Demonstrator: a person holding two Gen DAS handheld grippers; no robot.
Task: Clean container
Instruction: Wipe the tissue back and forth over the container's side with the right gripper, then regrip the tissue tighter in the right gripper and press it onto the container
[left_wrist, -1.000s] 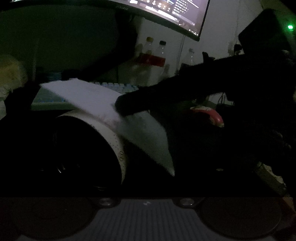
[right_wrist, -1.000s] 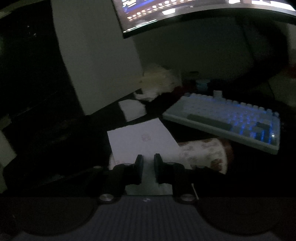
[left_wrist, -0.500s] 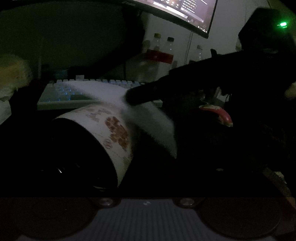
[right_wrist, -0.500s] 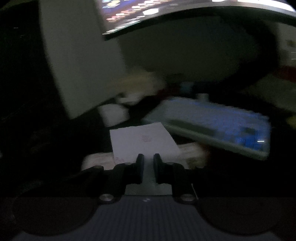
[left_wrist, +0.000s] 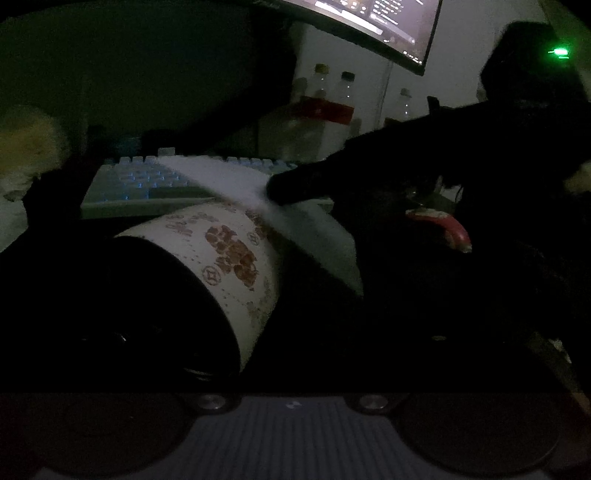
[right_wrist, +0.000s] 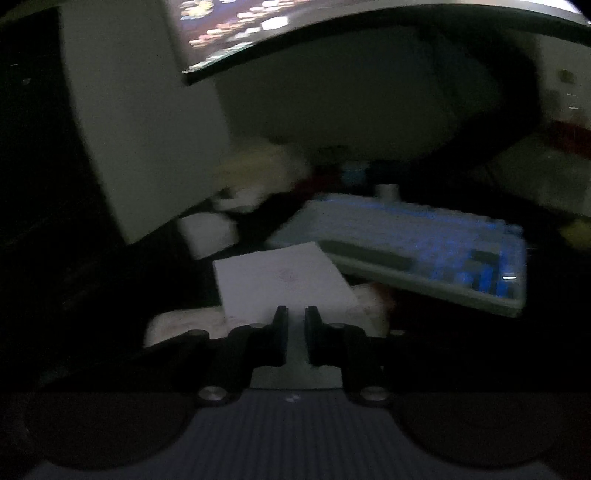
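1. White paper, a flat folded tissue sheet, is sitting pinched between the narrowly set jaws of the right hand-held gripper, its free end jutting forward over the dark bench.

2. The task's thing, a white paper cup with reddish-brown printed patterns, is lying on its side in front of the pale keyboard with blue backlit keys, its dark mouth turned towards the left wrist camera.

3. The left hand-held gripper is hard to read: its fingers are lost in the darkness around the cup, so I cannot tell whether it is gripping the rim or standing open.

4. As I am judging it, the wiping step is under way: in the left view the tissue is draping across the cup's upper wall, with the right gripper's dark tip pressing on it.

5. The next move is calling for the sheet to be kept flat against the curved wall and drawn along it, while the cup is being steadied so that it is not rolling towards the keyboard.

6. The thin sheet is looking liable to slip or crumple, so light pressure seems wise.
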